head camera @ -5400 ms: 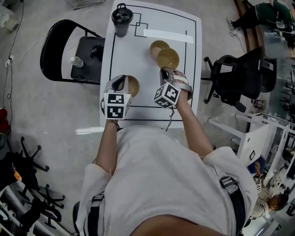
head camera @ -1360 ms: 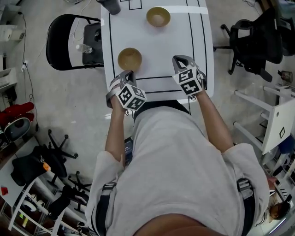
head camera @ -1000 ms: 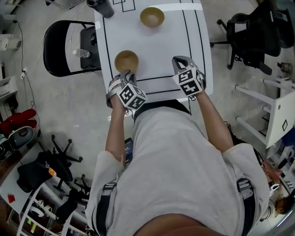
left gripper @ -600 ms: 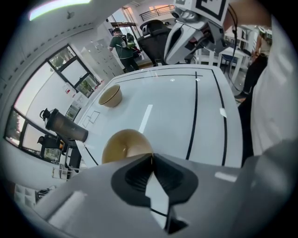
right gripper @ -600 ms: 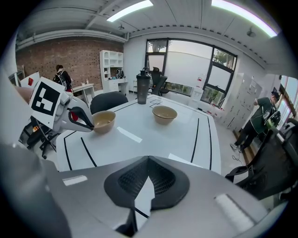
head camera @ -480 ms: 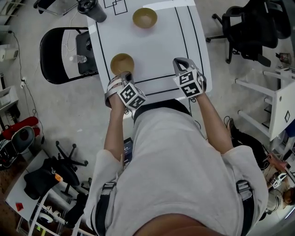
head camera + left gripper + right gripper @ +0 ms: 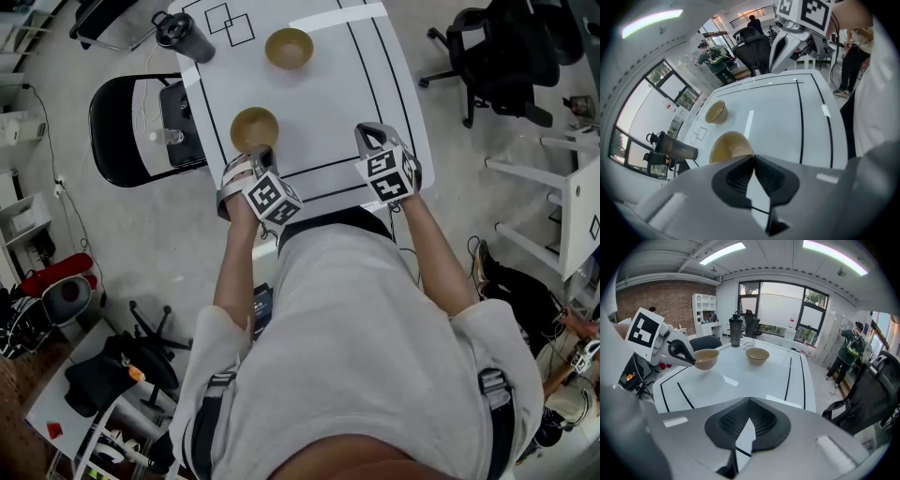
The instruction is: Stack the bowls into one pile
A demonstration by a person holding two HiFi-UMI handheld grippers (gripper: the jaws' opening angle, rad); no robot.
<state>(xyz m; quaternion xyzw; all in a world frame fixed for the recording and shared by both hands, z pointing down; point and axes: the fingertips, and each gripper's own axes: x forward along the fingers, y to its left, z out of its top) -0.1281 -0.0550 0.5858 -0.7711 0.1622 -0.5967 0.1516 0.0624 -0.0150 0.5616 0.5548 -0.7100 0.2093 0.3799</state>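
A tan bowl (image 7: 254, 128) is at the near left of the white table (image 7: 328, 103). My left gripper (image 7: 263, 153) is shut on its near rim, and the rim meets the jaw tips in the left gripper view (image 7: 753, 157). The right gripper view shows those fingertips (image 7: 692, 362) at the bowl (image 7: 707, 358). A second tan bowl (image 7: 288, 48) stands at the far middle; I cannot tell whether another bowl sits inside it. My right gripper (image 7: 367, 131) is shut and empty over the table's near right edge.
A dark tumbler (image 7: 184, 35) stands at the table's far left corner. A black folding chair (image 7: 131, 122) with a bottle on it is left of the table. An office chair (image 7: 497, 47) is to the right. People stand in the background (image 7: 848, 352).
5.4 s ago my right gripper was out at two bowls side by side; it is now back at the near edge, with one far bowl showing. Over the last second only the head view shifted.
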